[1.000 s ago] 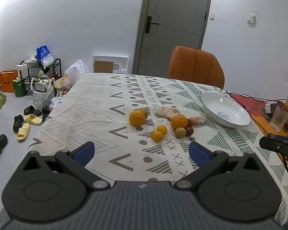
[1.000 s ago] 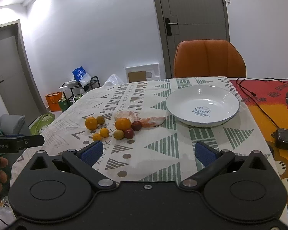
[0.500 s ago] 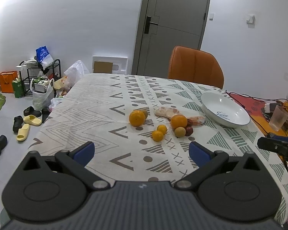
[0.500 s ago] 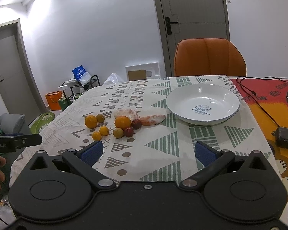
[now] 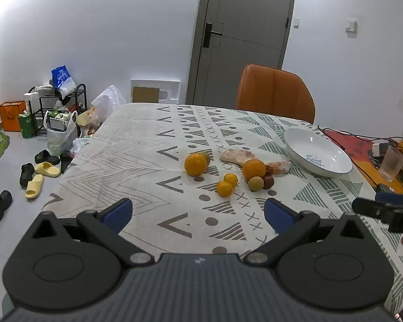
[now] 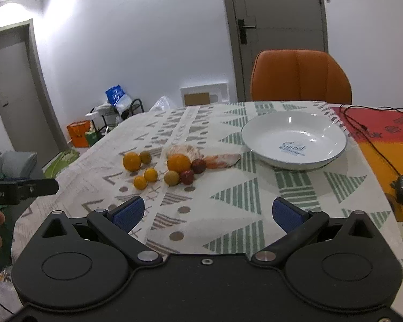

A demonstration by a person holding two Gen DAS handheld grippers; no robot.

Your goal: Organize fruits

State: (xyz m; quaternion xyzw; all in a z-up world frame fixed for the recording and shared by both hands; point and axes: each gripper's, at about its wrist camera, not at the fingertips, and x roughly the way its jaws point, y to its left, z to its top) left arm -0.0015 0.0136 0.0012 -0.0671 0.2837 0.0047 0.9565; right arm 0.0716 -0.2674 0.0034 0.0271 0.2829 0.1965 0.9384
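the fruits (image 5: 228, 171) lie in a loose cluster on the patterned cloth of the tabletop (image 5: 137, 155), ahead of the left tongs (image 5: 198, 212) and ahead and to the left of the right tongs (image 6: 206, 213), so the left hand seems the nearer. both pairs of tongs hang wide open, empty, well short of the fruit. smooth round oranges, small yellow ones and dark red ones sit beside crinkled wrappers, with the glossy white bowl (image 6: 333, 131) off to their right, empty.
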